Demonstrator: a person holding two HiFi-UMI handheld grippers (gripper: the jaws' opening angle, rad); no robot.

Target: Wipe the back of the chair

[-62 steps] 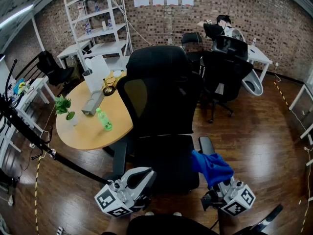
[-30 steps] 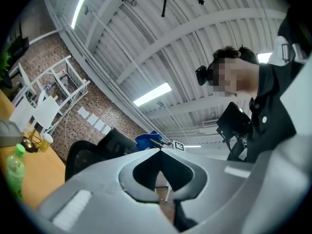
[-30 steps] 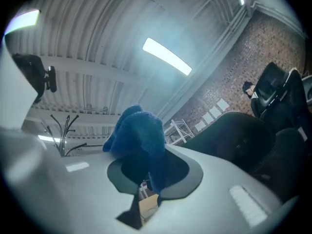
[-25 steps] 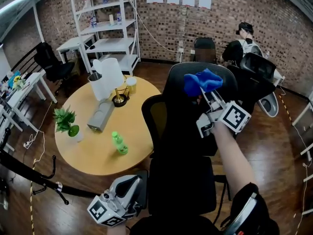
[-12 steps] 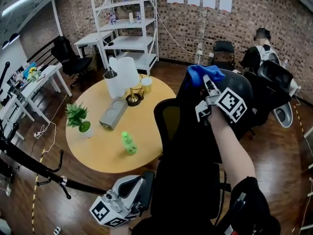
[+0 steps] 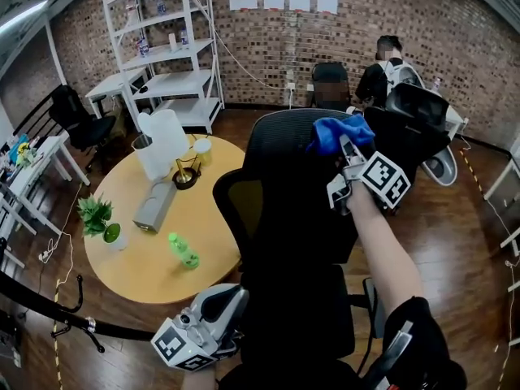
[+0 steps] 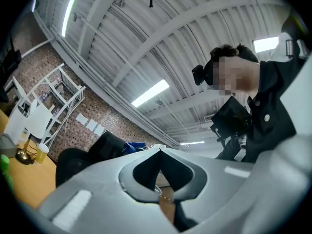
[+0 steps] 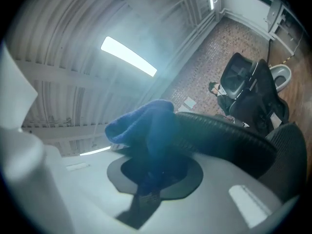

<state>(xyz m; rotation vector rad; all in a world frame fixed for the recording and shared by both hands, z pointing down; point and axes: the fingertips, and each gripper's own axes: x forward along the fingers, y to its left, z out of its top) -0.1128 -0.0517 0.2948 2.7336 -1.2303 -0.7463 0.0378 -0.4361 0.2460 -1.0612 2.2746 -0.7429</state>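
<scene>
Right gripper (image 6: pixel 347 154), jaws clamped on a blue cloth (image 6: pixel 335 132), holds it at the top edge of the black chair's (image 6: pixel 292 193) back; left gripper (image 6: pixel 221 309) hangs low beside the chair's seat, jaws together on nothing; a round desk (image 6: pixel 138 250) stands left of the chair

Chair: black mesh-backed office chair (image 6: pixel 296 193), standing upright, curved backrest top highest.
Cloth: crumpled blue fabric cloth (image 6: pixel 337 132), bunched against the backrest's top rim, pinched in the right gripper (image 6: pixel 344 151).
</scene>
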